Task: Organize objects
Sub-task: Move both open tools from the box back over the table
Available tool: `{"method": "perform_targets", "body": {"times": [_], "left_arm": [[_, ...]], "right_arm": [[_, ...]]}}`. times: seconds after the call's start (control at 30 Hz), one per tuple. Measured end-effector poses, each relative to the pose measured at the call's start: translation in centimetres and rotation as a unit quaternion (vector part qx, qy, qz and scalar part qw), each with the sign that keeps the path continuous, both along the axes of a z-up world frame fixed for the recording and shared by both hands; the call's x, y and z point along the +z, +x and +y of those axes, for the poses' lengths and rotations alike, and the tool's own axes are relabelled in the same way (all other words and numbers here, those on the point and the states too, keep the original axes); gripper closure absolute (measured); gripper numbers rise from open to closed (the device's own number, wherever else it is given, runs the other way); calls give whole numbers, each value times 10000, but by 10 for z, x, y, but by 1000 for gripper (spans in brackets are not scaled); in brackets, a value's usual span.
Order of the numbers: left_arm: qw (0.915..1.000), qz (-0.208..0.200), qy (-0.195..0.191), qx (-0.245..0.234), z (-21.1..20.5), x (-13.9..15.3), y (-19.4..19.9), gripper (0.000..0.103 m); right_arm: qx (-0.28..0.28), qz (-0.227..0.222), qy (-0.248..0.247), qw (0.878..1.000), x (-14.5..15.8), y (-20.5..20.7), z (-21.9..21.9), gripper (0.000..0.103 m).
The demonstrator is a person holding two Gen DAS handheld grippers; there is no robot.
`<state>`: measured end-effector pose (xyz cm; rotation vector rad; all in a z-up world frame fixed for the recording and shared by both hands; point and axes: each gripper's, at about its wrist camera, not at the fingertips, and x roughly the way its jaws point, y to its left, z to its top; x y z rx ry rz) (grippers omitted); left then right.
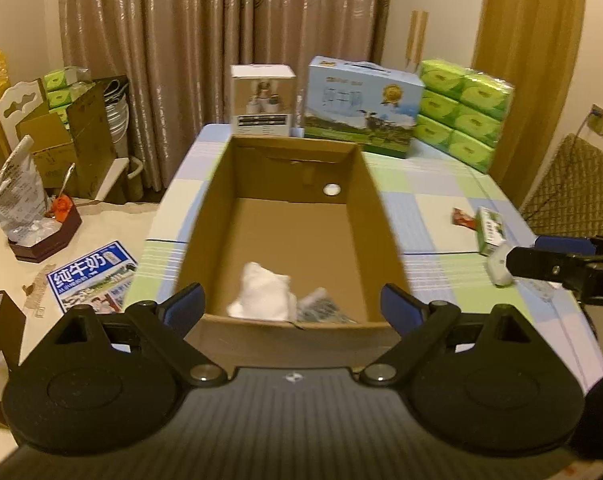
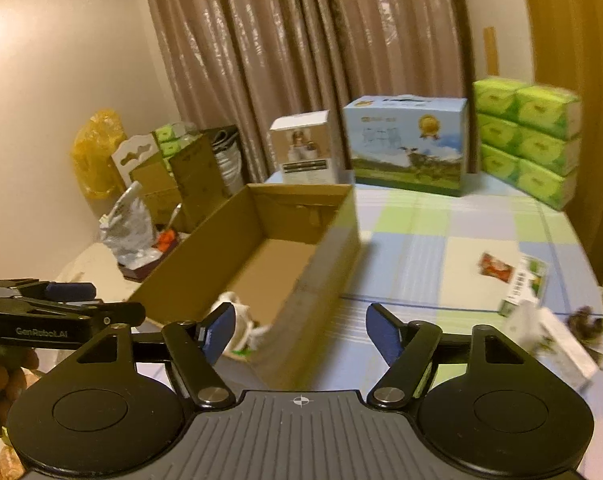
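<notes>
An open cardboard box (image 1: 205, 216) stands on the checked tablecloth; it also shows in the right wrist view (image 2: 325, 256). A white crumpled cloth (image 1: 263, 292) and a dark packet (image 1: 321, 312) lie at its near end. My left gripper (image 1: 293, 306) is open and empty, just in front of the box's near wall. My right gripper (image 2: 301, 330) is open and empty above the box's near right corner; it also shows at the right edge of the left wrist view (image 1: 541, 266). A green-and-white carton (image 2: 525, 288), a red packet (image 2: 495, 266), a white object (image 2: 553, 340) and a dark fluffy thing (image 2: 585, 320) lie on the table to the right.
At the table's far end stand a white box (image 1: 262, 100), a blue milk carton case (image 1: 361, 106) and stacked green tissue packs (image 1: 463, 112). Left of the table are cardboard boxes (image 1: 65, 140), a silver bag (image 1: 17, 196) and a blue leaflet (image 1: 93, 276).
</notes>
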<state>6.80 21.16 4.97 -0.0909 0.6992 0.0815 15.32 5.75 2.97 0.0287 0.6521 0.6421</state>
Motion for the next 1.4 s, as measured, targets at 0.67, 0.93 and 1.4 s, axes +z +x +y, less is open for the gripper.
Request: {"method": "perform_targets", "body": {"times": [0.67, 0.93, 1.4], "left_arm": [[9949, -32, -120, -1000, -137, 1, -8, 1], [9904, 86, -16, -1381, -182, -10, 19, 1], [9836, 334, 84, -1770, -235, -49, 83, 1]], "right_arm": [[-1755, -77, -98, 9844, 3, -49, -187, 4], [-2079, -27, -98, 9781, -3, -40, -232, 4], [-1688, 173, -501, 9842, -47, 25, -257, 8]]}}
